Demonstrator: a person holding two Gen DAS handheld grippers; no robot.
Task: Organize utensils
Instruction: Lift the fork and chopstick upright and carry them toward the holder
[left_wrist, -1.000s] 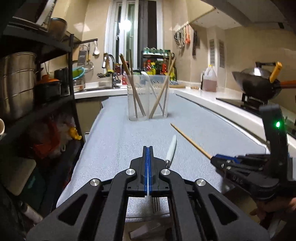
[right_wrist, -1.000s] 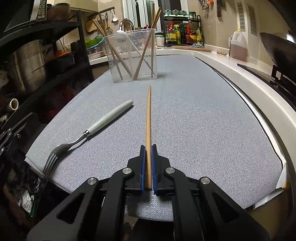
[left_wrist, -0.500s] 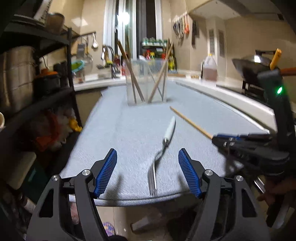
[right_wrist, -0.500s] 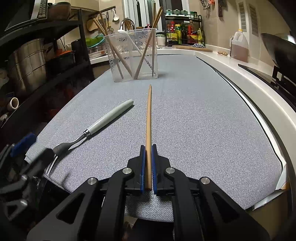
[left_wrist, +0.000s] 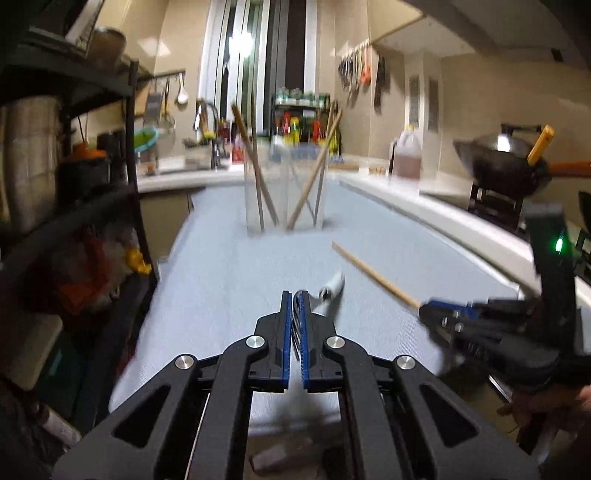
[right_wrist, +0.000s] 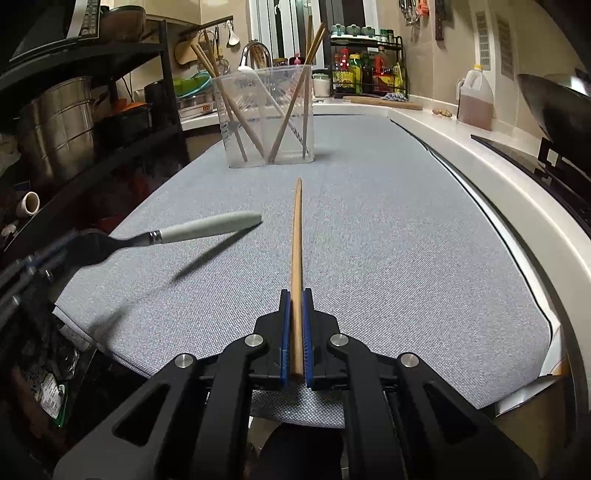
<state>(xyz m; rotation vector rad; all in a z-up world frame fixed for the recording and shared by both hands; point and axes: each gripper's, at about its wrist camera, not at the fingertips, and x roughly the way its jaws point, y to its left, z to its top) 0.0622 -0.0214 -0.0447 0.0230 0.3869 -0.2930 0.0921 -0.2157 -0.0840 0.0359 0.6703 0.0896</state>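
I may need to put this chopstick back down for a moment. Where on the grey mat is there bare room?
The grey mat is bare between the chopstick and the white counter edge, and just before the clear holder. It is crowded left of the chopstick, where the left gripper lifts the fork.

We find no text that we can read. The bottles on the rack by the window carry coloured labels, a packet at the lower left shows print, and the clear holder bears faint markings, but all of these are too small or blurred to make out.
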